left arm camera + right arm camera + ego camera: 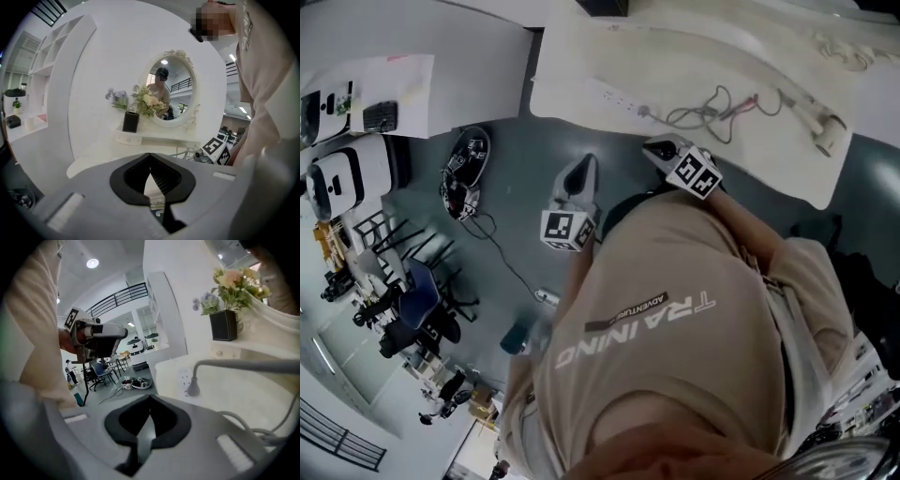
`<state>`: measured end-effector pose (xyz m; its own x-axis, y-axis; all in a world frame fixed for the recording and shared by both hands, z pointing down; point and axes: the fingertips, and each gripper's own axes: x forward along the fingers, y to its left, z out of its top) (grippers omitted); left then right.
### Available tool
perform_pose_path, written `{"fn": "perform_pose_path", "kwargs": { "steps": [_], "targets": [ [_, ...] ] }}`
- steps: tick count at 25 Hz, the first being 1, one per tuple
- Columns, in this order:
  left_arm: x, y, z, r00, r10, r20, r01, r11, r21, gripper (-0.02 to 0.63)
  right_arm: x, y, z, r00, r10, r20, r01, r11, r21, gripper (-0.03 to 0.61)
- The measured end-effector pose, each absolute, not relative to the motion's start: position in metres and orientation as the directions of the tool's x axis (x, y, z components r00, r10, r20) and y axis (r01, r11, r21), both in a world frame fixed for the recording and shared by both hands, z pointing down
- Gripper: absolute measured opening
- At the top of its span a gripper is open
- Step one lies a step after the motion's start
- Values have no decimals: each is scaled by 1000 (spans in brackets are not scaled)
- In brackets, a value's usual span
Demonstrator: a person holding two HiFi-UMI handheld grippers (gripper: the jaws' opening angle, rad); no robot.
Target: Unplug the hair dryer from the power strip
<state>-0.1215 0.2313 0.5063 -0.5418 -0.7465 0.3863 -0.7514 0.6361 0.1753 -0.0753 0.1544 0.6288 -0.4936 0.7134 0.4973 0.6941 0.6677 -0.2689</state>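
Currently facing white worktop (581, 56) against white wall; oval mirror (168, 89) and flowers in black vase (223, 324) at the back. Grey floor (525, 150) below, office chairs (412, 305) further off. Hair dryer (818, 127) white, lying at worktop's right end; grey cord (712, 108) tangled, plug (193, 389) seated in power strip (614, 97). Left gripper (581, 171) and right gripper (661, 148) over the floor near worktop edge, jaws of both together, empty.

White counter (581, 56), viewed from above. Carries a white power strip (614, 97) toward the left end, with a grey plug (645, 112) seated in it. Holds a loose tangle of grey cord (712, 111) mid-surface, leading right to a white hair dryer (816, 124) lying flat. Bears a raised ledge (234, 352) at the back, with a black vase (222, 325) of flowers on it.
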Motion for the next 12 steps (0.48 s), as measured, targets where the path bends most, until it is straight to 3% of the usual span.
{"fn": "perform_pose_path", "kwargs": {
  "steps": [12],
  "targets": [
    [-163, 128, 532, -150, -888, 434, -953, 248, 177, 8, -100, 80, 646, -698, 488, 524, 404, 873, -275, 5]
  ]
}}
